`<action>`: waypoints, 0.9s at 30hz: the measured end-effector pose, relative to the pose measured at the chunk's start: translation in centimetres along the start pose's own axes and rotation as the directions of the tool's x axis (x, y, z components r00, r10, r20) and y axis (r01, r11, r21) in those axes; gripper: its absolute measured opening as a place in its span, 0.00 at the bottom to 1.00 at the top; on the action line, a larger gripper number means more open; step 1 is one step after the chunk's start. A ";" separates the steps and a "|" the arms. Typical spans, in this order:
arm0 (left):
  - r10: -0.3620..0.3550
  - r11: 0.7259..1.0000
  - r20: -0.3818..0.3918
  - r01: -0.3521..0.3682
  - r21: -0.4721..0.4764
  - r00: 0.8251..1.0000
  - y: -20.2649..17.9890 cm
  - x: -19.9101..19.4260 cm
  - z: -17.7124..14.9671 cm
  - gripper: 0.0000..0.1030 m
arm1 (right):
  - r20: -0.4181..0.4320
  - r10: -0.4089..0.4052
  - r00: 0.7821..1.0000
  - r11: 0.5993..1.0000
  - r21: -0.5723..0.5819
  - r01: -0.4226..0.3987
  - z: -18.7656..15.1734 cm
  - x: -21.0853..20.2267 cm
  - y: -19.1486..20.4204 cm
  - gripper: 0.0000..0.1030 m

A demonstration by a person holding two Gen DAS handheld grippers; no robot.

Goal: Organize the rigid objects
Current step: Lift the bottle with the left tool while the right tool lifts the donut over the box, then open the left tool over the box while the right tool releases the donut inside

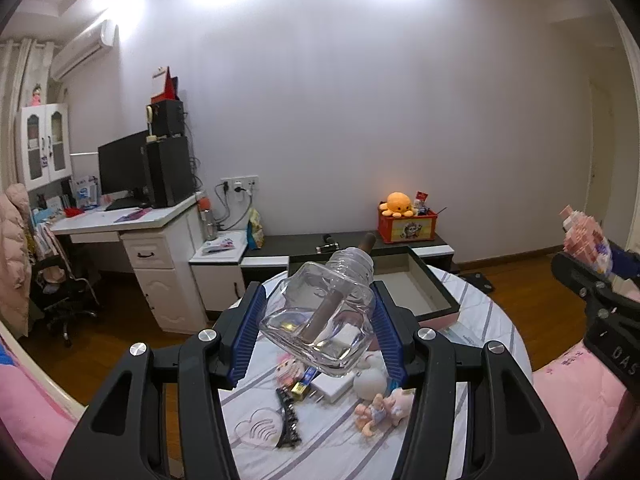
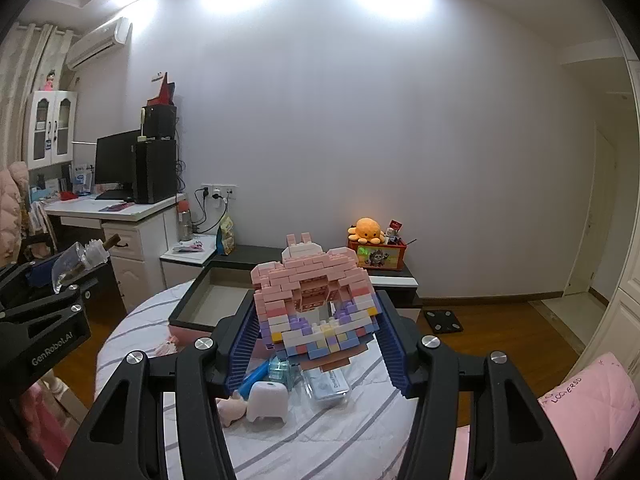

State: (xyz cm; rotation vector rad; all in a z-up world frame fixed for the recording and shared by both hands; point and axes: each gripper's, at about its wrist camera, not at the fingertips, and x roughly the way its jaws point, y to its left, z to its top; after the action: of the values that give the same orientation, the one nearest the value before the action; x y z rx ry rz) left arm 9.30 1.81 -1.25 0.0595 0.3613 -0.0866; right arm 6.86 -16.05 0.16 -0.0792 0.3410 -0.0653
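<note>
My left gripper is shut on a clear glass bottle with a brown stick inside, held tilted above the round table. It also shows at the left of the right wrist view. My right gripper is shut on a pink and purple brick-built model, held above the table; the model shows at the right edge of the left wrist view. An open dark-rimmed box sits at the table's far side, also in the right wrist view.
The striped tablecloth carries small dolls, a black hair clip, a white charger and a clear heart dish. A pink stool-shaped piece and clear case lie under the right gripper. Pink bedding flanks the table.
</note>
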 end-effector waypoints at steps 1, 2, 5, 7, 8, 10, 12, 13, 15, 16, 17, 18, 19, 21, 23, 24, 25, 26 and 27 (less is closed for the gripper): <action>-0.007 1.000 -0.002 0.007 0.001 1.000 -0.1 0.7 0.2 0.52 | -0.003 -0.002 1.000 1.000 -0.002 0.002 0.1 0.6 0.1 0.55; -0.013 1.000 -0.006 0.013 0.001 1.000 -0.2 1.4 0.4 0.52 | -0.011 -0.004 1.000 1.000 -0.002 0.004 0.3 1.6 0.2 0.55; -0.041 0.999 -0.034 0.041 -0.007 0.999 -0.3 4.9 1.2 0.52 | -0.030 -0.007 1.000 1.000 -0.009 0.007 0.7 4.2 0.4 0.55; -0.044 0.999 -0.047 0.044 -0.005 0.998 -0.5 7.3 1.8 0.52 | -0.042 -0.009 0.999 1.000 -0.015 0.008 1.0 6.4 0.5 0.55; -0.040 0.999 -0.056 0.040 -0.004 0.998 -0.5 8.6 2.2 0.52 | -0.047 -0.009 0.999 1.000 -0.016 0.009 1.1 7.5 0.5 0.55; -0.056 0.998 -0.087 0.055 -0.017 0.995 -0.4 11.7 2.9 0.52 | -0.062 -0.004 0.998 1.000 -0.016 0.003 1.5 9.9 0.5 0.55; -0.087 0.996 -0.129 0.082 -0.044 0.988 -0.1 14.7 3.0 0.52 | -0.088 0.009 0.996 1.000 -0.004 -0.009 1.9 12.8 0.5 0.55; -0.093 0.995 -0.160 0.085 -0.054 0.983 0.0 16.4 2.9 0.52 | -0.101 0.017 0.995 1.000 0.004 -0.016 2.0 14.1 0.4 0.55; -0.092 0.995 -0.219 0.081 -0.061 0.971 0.0 19.4 2.4 0.52 | -0.148 0.030 0.989 1.000 0.011 -0.029 1.9 17.3 0.4 0.55; -0.088 0.995 -0.257 0.076 -0.058 0.962 0.1 21.1 2.0 0.52 | -0.171 0.034 0.985 0.999 0.008 -0.033 1.8 18.6 0.4 0.55; -0.079 0.996 -0.291 0.066 -0.055 0.953 0.1 22.5 1.5 0.52 | -0.198 0.033 0.980 0.999 0.004 -0.033 1.5 20.0 0.5 0.55; -0.068 0.997 -0.316 0.055 -0.051 0.946 0.2 23.6 1.2 0.52 | -0.222 0.031 0.975 0.999 -0.003 -0.033 1.1 21.4 0.6 0.55; -0.052 0.998 -0.346 0.039 -0.042 0.937 0.3 24.8 0.7 0.52 | -0.249 0.033 0.968 0.999 -0.008 -0.037 0.7 22.7 0.8 0.55; -0.031 0.999 -0.386 0.019 -0.034 0.922 0.5 26.6 -0.3 0.52 | -0.294 0.041 0.955 0.999 -0.001 -0.043 -0.2 24.5 0.9 0.55; -0.036 0.999 -0.431 0.024 -0.034 0.902 0.6 28.3 -1.2 0.52 | -0.333 0.057 0.941 0.998 0.008 -0.057 -1.2 26.2 1.1 0.55; -0.041 0.999 -0.448 0.028 -0.036 0.893 0.5 29.1 -1.7 0.52 | -0.350 0.063 0.935 0.998 0.010 -0.063 -1.5 26.9 1.2 0.55; -0.046 0.999 -0.460 0.033 -0.037 0.887 0.6 29.6 -2.0 0.52 | -0.364 0.067 0.929 0.998 0.012 -0.068 -1.9 27.6 1.3 0.55; -0.051 0.999 -0.474 0.036 -0.040 0.879 0.6 30.1 -2.3 0.52 | -0.378 0.072 0.923 0.997 0.013 -0.072 -2.2 28.2 1.4 0.55; -0.057 0.998 -0.489 0.041 -0.042 0.870 0.5 30.7 -2.7 0.53 | -0.391 0.076 0.917 0.997 0.008 -0.079 -2.5 28.7 1.5 0.55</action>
State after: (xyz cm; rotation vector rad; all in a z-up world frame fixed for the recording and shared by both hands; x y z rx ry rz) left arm 36.98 0.25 -14.65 0.0420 0.8763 -0.1165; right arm 33.05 -16.97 -11.79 -0.0604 0.7458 0.0003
